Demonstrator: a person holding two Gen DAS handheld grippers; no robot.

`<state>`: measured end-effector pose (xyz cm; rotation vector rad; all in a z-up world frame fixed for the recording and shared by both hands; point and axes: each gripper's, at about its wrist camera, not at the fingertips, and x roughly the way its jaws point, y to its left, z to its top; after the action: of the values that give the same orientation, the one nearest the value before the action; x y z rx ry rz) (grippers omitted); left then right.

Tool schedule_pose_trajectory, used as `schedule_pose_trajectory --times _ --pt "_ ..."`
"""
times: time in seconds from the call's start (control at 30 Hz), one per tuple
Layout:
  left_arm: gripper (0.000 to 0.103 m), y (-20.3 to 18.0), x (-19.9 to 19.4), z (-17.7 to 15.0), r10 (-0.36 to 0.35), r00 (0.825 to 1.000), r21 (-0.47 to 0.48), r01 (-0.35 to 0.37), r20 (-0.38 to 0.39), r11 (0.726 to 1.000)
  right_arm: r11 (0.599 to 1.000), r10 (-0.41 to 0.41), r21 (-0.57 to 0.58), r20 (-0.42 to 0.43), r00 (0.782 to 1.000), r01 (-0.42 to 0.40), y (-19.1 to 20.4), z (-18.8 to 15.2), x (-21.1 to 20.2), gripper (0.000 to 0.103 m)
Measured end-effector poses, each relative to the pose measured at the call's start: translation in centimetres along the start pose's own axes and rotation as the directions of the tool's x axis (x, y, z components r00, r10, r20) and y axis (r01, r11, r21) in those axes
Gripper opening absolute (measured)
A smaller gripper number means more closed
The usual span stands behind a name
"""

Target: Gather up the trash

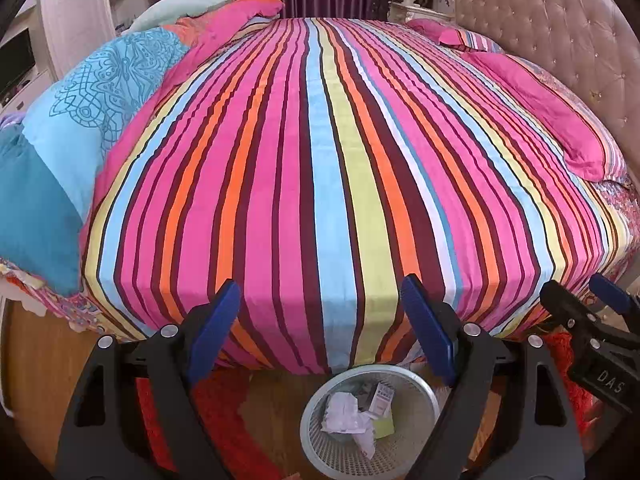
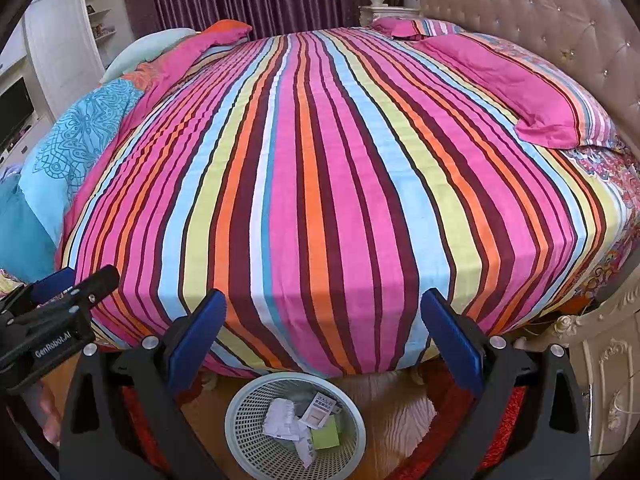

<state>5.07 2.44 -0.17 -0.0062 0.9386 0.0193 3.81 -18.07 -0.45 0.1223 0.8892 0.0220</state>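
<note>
A pale mesh waste basket [image 1: 316,440] stands on the floor at the foot of the bed; it also shows in the right wrist view [image 2: 248,440]. Inside lie crumpled white paper [image 1: 344,416] [image 2: 282,422], a small printed packet [image 1: 382,398] [image 2: 318,410] and a green slip [image 1: 383,427] [image 2: 325,436]. My left gripper [image 1: 320,320] is open and empty above the basket, at the bed's edge. My right gripper [image 2: 324,332] is open and empty, likewise above the basket. Each gripper shows at the side of the other's view [image 1: 592,312] [image 2: 60,296].
A round bed with a striped cover [image 1: 320,160] [image 2: 320,160] fills both views. Pink pillows [image 2: 520,92] lie by the tufted headboard [image 2: 540,20]. Blue bedding [image 1: 72,128] is piled at left. A red rug [image 1: 224,420] and wooden floor lie below. A carved white bed frame [image 2: 608,360] is at right.
</note>
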Motion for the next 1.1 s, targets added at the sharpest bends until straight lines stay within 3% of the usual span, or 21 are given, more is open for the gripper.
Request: schedule_pose_trajectory --times 1.1 --pt "0.08 -1.3 -1.9 0.6 0.009 1.0 0.049 -0.011 0.027 0.999 1.0 -0.013 -0.018 0.048 0.999 0.014 0.3 0.5 -1.7 0.093"
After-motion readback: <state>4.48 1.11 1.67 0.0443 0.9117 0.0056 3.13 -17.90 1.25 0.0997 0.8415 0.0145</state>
